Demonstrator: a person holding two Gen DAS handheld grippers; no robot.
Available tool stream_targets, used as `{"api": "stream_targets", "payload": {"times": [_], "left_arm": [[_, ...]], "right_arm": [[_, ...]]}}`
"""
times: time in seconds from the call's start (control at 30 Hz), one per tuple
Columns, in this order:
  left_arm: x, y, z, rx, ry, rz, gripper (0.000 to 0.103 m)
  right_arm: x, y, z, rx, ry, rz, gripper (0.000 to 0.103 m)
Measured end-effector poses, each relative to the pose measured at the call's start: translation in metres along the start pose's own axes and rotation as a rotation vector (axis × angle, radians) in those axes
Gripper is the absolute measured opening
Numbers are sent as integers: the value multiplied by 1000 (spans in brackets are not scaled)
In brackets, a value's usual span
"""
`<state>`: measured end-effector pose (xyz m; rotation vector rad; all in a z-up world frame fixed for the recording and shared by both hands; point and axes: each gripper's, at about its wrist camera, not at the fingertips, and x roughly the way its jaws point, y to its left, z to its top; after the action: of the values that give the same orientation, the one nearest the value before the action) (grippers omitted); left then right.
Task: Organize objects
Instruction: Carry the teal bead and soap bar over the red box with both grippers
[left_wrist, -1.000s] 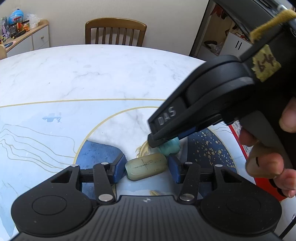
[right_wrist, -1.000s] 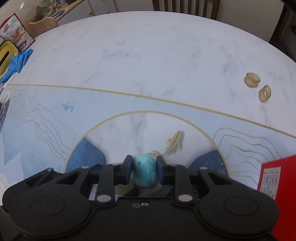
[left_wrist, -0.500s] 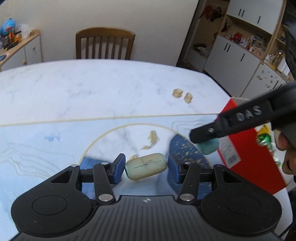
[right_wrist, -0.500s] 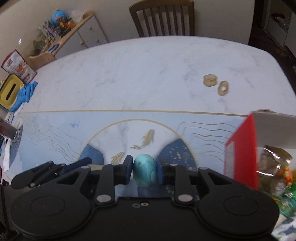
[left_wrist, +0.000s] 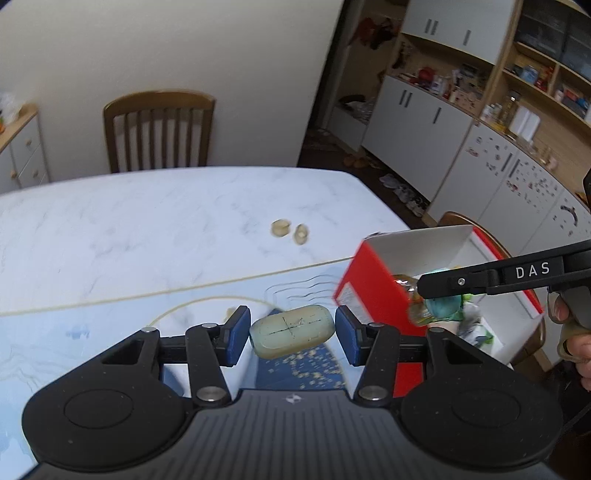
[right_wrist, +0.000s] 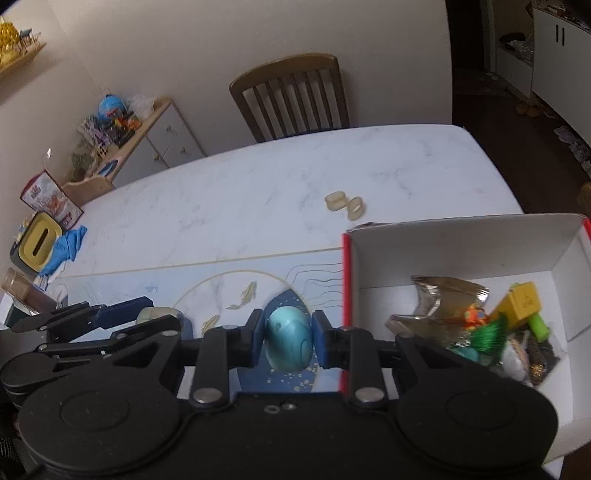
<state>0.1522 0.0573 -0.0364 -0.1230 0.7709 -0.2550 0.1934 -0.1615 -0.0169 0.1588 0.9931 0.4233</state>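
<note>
My left gripper (left_wrist: 291, 332) is shut on a pale green rounded block (left_wrist: 292, 331) with a cross scratched on it, held above the blue mat. My right gripper (right_wrist: 289, 339) is shut on a teal egg (right_wrist: 289, 340), raised just left of the red box's (right_wrist: 345, 295) wall. In the left wrist view the right gripper (left_wrist: 441, 295) hangs over the red box (left_wrist: 369, 291) with the teal egg (left_wrist: 441, 306) under its finger. The box holds a crumpled foil wrapper (right_wrist: 439, 299), a yellow block (right_wrist: 521, 304) and green bits. The left gripper (right_wrist: 110, 317) shows at the lower left.
Two small beige rings (right_wrist: 345, 205) lie on the white marble table (right_wrist: 258, 192) beyond the box. A wooden chair (right_wrist: 291, 96) stands at the far side. A yellow container (right_wrist: 38, 243) and blue cloth (right_wrist: 66, 247) sit at the table's left end.
Both grippers have risen off the mat with their objects. The right gripper has swung right, from beside the left gripper to over the red box, which has come into view.
</note>
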Motion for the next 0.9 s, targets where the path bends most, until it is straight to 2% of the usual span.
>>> {"api": "stream_targets", "payload": {"times": [0.37, 0.9], "left_arm": [[4, -57, 33, 68, -31, -15, 50], [66, -167, 32, 139, 50, -89, 50]], "right_arm": [[-52, -74, -1, 30, -86, -44, 26], [-92, -174, -23, 59, -85, -121, 27]]}}
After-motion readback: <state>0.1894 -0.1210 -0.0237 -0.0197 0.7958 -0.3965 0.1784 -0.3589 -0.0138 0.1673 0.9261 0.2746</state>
